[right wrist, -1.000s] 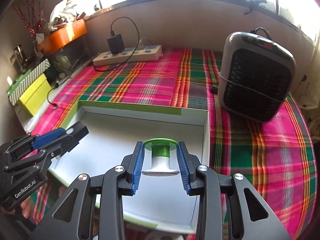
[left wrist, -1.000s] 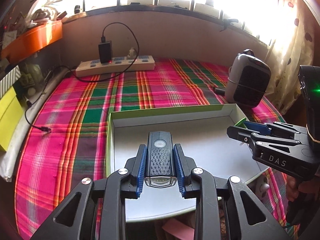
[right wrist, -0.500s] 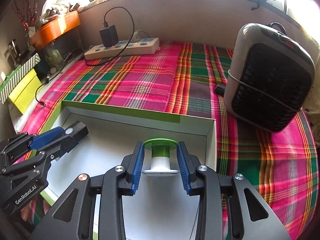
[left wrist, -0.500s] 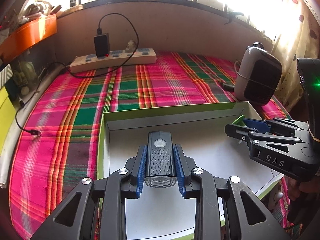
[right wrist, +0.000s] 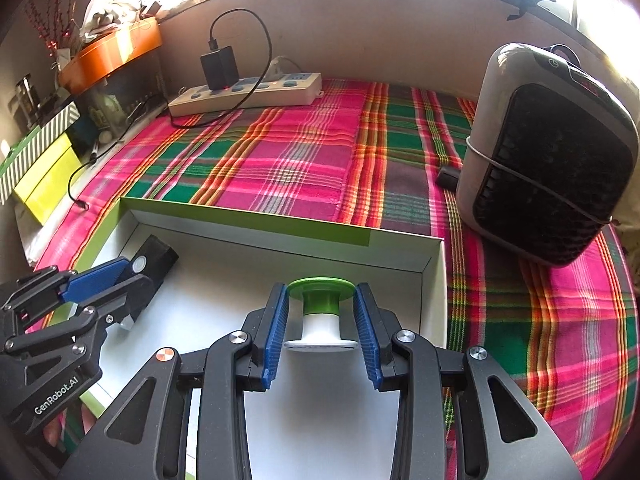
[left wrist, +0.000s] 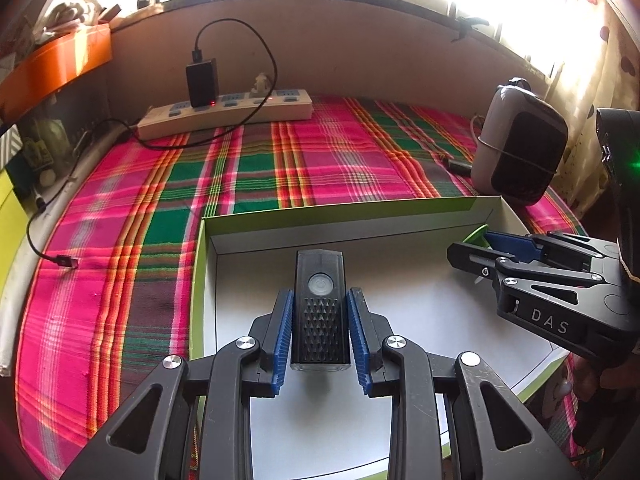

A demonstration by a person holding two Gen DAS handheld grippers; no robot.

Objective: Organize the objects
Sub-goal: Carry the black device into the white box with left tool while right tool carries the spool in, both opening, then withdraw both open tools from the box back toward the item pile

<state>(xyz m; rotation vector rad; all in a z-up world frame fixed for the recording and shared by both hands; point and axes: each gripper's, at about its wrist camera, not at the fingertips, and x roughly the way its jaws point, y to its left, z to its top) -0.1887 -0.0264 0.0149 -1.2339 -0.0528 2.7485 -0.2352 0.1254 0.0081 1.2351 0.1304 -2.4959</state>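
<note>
Both claws inside box rim.

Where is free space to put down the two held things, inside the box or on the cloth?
The white box floor is bare beneath the left gripper with its black light and the right gripper with its green spool. The plaid cloth between box and power strip is free. Near the heater it is crowded.

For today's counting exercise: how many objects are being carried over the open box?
2. A black bike light in the left claw, and a green-and-white spool in the right claw. Nothing else shows inside the box.
</note>
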